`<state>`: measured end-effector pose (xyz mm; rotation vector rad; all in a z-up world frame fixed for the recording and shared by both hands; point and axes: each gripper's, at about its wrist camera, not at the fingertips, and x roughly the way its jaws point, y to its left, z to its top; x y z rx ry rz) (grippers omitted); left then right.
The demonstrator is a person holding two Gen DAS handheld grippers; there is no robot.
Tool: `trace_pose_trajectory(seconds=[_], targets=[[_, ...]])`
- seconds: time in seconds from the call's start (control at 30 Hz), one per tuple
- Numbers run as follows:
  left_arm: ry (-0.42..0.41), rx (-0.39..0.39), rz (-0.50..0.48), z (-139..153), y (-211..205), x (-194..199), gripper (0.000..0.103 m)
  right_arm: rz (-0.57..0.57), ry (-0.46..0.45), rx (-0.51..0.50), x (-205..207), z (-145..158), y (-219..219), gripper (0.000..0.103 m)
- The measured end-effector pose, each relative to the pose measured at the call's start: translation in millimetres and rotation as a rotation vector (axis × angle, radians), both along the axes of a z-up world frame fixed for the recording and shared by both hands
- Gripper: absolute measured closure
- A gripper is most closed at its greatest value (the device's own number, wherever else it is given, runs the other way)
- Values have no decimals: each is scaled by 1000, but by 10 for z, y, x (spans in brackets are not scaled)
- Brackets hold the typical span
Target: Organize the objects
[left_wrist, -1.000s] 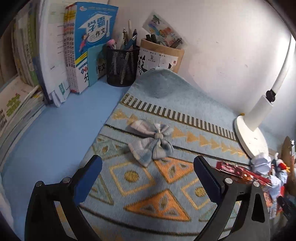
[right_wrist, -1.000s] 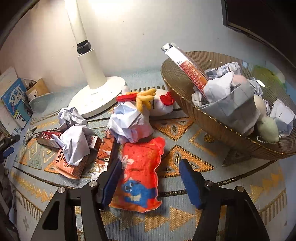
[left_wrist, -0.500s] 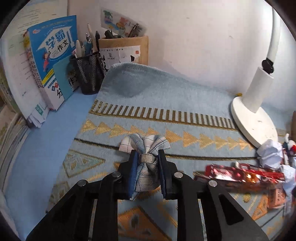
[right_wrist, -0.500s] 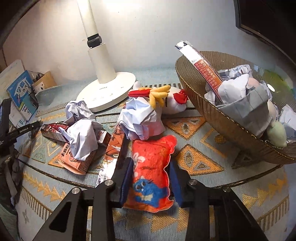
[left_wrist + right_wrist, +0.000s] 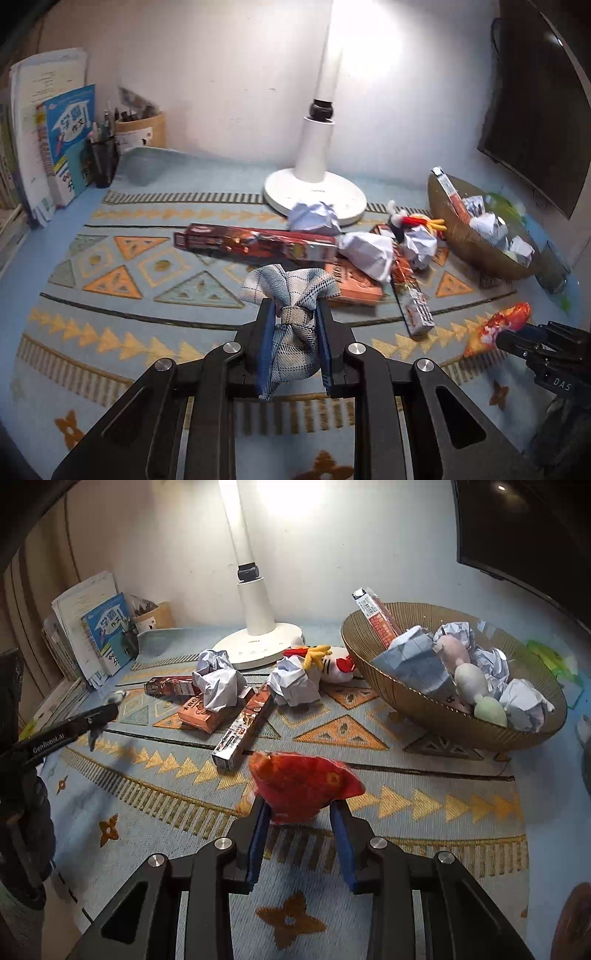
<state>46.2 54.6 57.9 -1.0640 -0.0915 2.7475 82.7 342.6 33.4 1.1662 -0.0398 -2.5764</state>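
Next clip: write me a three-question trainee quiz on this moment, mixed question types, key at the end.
1. True or false: the left hand-held gripper is shut on the plaid fabric bow.
2. What does the right hand-held gripper hold? A) crumpled paper B) red plush pouch C) long red box
3. Fill in: the woven basket already holds crumpled paper, plush pieces and a tall red ____.

Key: 1 true; 2 B; 3 box.
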Motion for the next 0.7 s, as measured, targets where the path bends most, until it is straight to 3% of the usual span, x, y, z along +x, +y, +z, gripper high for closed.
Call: trace_pose_trajectory(seconds=[0.13,0.17,0.27,0.3,0.47,0.6,0.63,0.7], targets=[[-32,31,5,-224,102,84,84,-11,-40,-111,-42,-147,75,67],[-52,18,18,-266,124,107,84,-11,-37,-114,-54,-140,73,61],[-44,27,21,-252,107,119,77,-34,-57,-99,-113,-167,49,30],[-49,18,24,-263,120,119,75,-39,-67,-96,-128,-182,53,28],[-74,14,8,-305,144,81,75,-51,-54,-46,-126,-151,-13,28],[-70,45,5,-306,105,90,75,-54,-22,-98,-202,-50,-106,29],[-71,44,9,-307,100,90,75,-48,-13,-120,-217,-31,-133,34],[-68,43,11,-305,102,94,75,-26,-29,-136,-269,-48,-233,52]])
